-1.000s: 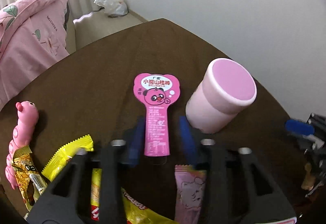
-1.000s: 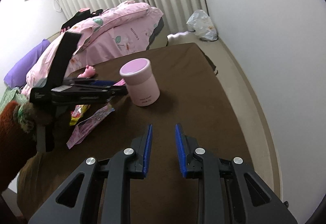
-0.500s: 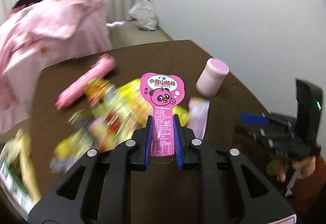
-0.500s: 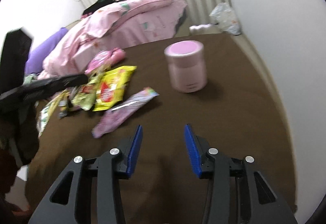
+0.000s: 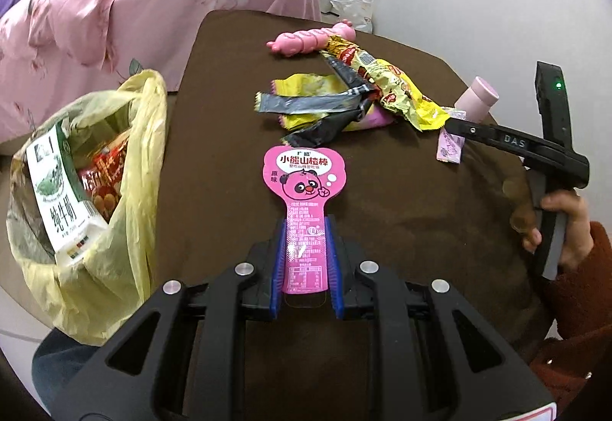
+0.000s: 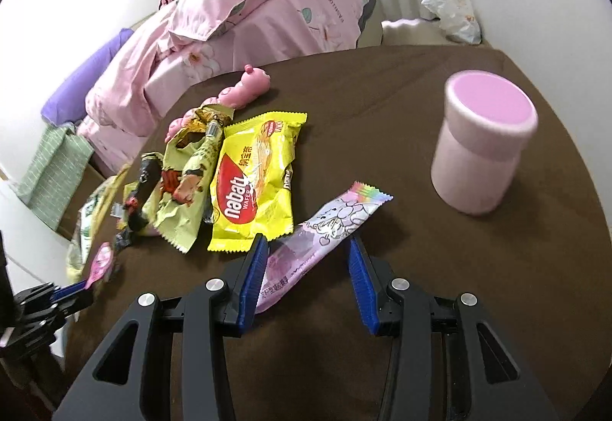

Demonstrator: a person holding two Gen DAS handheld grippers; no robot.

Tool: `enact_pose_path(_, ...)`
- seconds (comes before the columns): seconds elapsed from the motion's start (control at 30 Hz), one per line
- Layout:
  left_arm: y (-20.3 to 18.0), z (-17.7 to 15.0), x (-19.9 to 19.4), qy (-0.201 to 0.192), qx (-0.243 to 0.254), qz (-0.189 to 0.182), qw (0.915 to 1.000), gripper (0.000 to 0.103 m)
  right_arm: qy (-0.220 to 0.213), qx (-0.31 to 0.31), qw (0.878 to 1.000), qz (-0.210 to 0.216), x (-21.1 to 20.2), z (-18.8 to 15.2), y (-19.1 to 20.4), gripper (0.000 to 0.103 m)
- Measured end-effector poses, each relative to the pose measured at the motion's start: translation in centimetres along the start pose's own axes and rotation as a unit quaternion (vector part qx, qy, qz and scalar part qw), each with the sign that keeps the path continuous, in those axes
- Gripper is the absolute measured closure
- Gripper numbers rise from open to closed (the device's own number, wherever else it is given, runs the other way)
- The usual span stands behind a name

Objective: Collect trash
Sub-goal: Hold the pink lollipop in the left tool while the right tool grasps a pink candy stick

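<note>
The left gripper (image 5: 305, 260) grips a pink lollipop wrapper (image 5: 305, 191) by its stem, its fingers closed on the strip, the panda-printed head jutting forward above the brown table (image 5: 401, 214). To the left of the wrapper, off the table's edge, the yellow bag (image 5: 145, 138) stands open with a milk carton (image 5: 57, 191) and red packets already inside. The right gripper (image 6: 306, 268) hovers with fingers spread wide to either side of a lilac wrapper (image 6: 325, 226) that lies flat on the table beside the yellow wafer packet (image 6: 252, 184); whether the pads touch it cannot be told.

The step in hand appears to be the drop: the wrapper likely needs carrying left until it hangs over the bag's mouth, clear of the sagging rim, before the fingers part. Such thin film tends to cling, so a low, downward-tilted release should serve best. More wrappers (image 5: 344, 103) lie beyond the lollipop wrapper, beside a pink toy (image 5: 306, 40), with a pink cup (image 6: 482, 153) well apart at the right.
</note>
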State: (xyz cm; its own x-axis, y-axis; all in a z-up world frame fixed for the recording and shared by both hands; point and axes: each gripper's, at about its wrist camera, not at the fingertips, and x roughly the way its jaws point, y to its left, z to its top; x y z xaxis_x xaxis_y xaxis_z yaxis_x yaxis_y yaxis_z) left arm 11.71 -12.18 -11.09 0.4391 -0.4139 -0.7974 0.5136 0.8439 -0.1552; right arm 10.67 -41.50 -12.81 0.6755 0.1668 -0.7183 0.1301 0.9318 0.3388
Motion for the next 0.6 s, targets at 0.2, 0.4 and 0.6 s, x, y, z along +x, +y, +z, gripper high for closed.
enact_pose_path(0.2, 1.0, -0.5, -0.4, -0.004, -0.018, -0.02, 0.9996, 0.063, 0.001, -0.041, 0.999, 0.0, -0.4, -0.5, 1.1, 0.085)
enact_pose_path(0.4, 1.4, 0.3, -1.7, -0.024, -0.026, -0.056, 0.9978, 0.055, -0.013, -0.06, 0.998, -0.007, -3.0, -1.7, 1.3, 0.091)
enact_pose_path(0.6, 0.5, 2.3, -0.7, -0.013, 0.004, -0.024, 0.9996, 0.051, -0.035, -0.053, 0.998, 0.004, -5.8, -2.6, 1.4, 0.092)
